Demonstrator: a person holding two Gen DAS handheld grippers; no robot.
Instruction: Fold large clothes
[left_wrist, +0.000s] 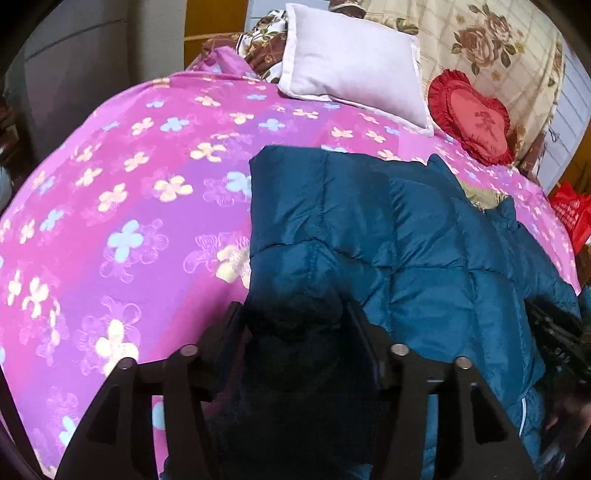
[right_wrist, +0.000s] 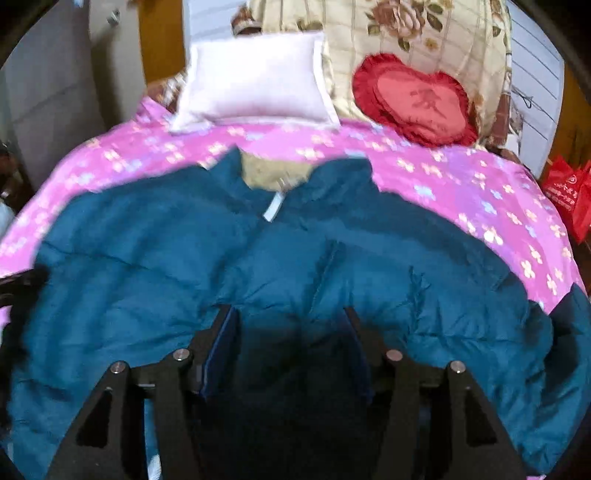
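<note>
A teal quilted puffer jacket (right_wrist: 295, 258) lies spread on a pink flowered bedcover (right_wrist: 461, 184), with its collar and beige lining (right_wrist: 273, 173) towards the pillows. In the right wrist view my right gripper (right_wrist: 290, 314) hangs open over the lower middle of the jacket, its fingers straddling the padding without pinching it. In the left wrist view my left gripper (left_wrist: 295, 314) stands open at the left part of the jacket (left_wrist: 406, 229), with dark shadowed jacket fabric bulging between the fingers. The right gripper (left_wrist: 561, 339) shows as a black shape at the right edge.
A white pillow (left_wrist: 351, 62) and a red heart-shaped cushion (left_wrist: 472, 114) lie at the head of the bed, in front of a cream rose-patterned blanket (left_wrist: 480, 37). A red bag (left_wrist: 572, 218) stands beside the bed on the right. The bedcover (left_wrist: 129, 184) lies bare left of the jacket.
</note>
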